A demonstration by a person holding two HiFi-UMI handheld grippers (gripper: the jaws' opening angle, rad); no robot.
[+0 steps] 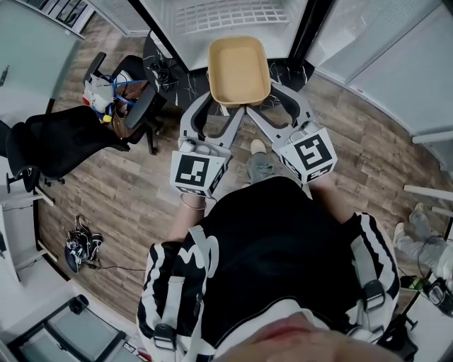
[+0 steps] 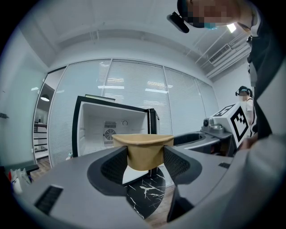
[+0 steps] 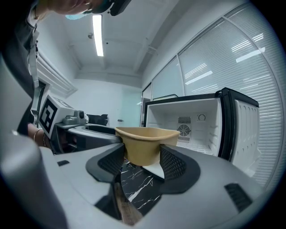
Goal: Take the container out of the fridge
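A tan, empty plastic container (image 1: 239,69) hangs in the air in front of the open fridge (image 1: 225,15), outside its white compartment. My left gripper (image 1: 221,104) is shut on its near left corner and my right gripper (image 1: 263,101) is shut on its near right corner. In the left gripper view the container (image 2: 144,152) sits wedged between the two dark pads, with the open fridge (image 2: 96,127) behind it. The right gripper view shows the same container (image 3: 145,145) pressed between the pads, and the fridge (image 3: 199,123) stands open to the right.
A black marbled slab (image 1: 168,76) lies on the wood floor before the fridge. Two black office chairs (image 1: 60,145) stand at the left, one loaded with bags (image 1: 113,92). A dark bag (image 1: 79,247) lies on the floor lower left. Glass walls flank the fridge.
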